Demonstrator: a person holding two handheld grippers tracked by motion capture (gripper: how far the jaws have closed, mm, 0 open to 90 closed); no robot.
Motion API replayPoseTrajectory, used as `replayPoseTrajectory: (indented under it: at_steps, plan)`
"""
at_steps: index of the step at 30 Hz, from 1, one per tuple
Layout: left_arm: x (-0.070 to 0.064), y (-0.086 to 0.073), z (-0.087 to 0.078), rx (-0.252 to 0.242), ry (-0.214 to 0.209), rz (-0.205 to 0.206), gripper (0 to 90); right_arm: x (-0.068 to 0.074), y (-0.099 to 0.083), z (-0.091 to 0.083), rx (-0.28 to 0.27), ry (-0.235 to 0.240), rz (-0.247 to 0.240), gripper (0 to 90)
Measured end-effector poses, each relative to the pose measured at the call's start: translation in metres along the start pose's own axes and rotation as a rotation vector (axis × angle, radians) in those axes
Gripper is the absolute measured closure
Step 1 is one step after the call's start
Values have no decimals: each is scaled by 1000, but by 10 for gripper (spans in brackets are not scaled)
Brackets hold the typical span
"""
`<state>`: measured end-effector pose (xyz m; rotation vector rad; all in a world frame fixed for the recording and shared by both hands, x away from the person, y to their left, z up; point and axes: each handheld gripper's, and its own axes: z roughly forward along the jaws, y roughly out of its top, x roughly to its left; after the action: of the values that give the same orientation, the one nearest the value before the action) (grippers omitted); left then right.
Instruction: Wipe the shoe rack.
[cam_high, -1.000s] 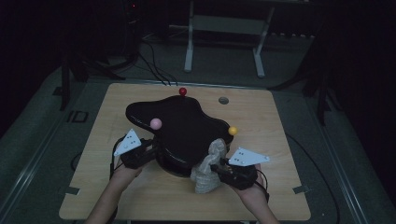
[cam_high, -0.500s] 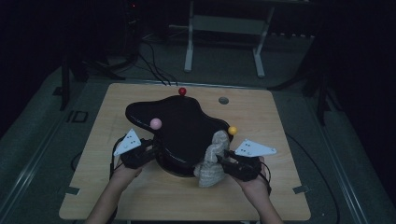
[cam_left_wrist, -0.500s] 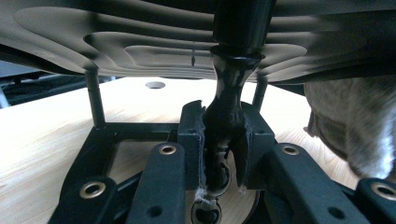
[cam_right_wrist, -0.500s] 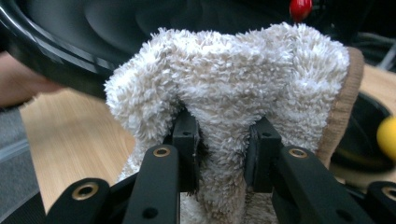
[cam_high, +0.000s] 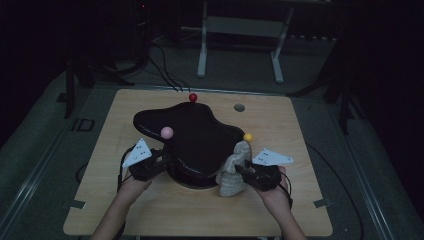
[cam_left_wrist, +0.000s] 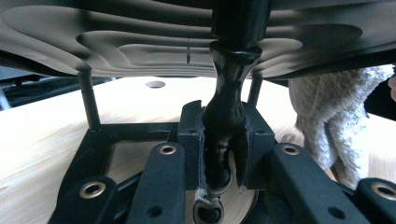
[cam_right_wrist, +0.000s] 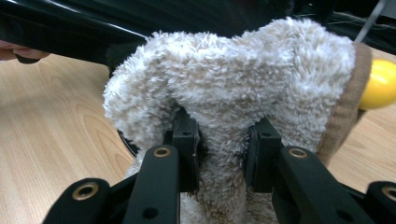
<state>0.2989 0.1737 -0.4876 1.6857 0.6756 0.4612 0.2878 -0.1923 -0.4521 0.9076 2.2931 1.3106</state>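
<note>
At the desk's (cam_high: 150, 210) near edge, your right gripper (cam_high: 248, 173) has its jaws pinched on the fluffy beige fleece sock (cam_high: 234, 167) beside the glossy black blob-shaped stand (cam_high: 197, 137), while your left gripper (cam_high: 161, 161) clamps the stand's black leg (cam_left_wrist: 227, 116).

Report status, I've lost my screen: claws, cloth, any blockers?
Left claw shut on black stand post. Right claw shut on fluffy cloth, held against the black top. Yellow ball beside cloth.

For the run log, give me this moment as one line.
left tongs: shut on black stand post | right tongs: shut on fluffy beige cloth | cloth beside yellow ball | on wooden table
</note>
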Motion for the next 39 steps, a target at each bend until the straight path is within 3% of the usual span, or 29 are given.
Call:
replayPoseTrajectory:
  at_steps: [8,14,18,20,23,25,28,29,33,36,37,39]
  plan:
    - [2,-3,1,-8,-15,-10,737,-18,14,-12,-71,-74,27,701]
    - [1,-3,1,-2,-2,9,743,-20,-2,6,6,-73,26,702]
    - [1,-2,0,-1,-6,11,741,-26,1,-1,-12,-88,39,703]
    - [3,-2,-1,-14,-19,-10,719,-28,6,-7,-31,-95,41,703]
    - [2,3,-5,-28,-5,-6,621,-31,12,-13,-49,-100,40,703]
    - [0,8,-6,-33,4,2,601,-33,16,-14,-50,-104,36,702]
    - [-4,11,-7,-33,24,14,696,-35,18,-11,-51,-107,35,703]
    - [-2,11,-7,-33,6,4,739,-36,18,-9,-49,-109,37,703]
    - [1,8,-7,-54,-19,-17,746,-39,8,4,-15,-115,53,705]
    - [2,8,-7,-56,-25,-10,747,-40,-1,9,-6,-109,73,706]
    - [2,7,-7,-58,-28,-12,747,-40,-8,13,35,-111,56,706]
    - [3,7,-7,-65,-35,-11,747,-42,-11,12,46,-122,56,706]
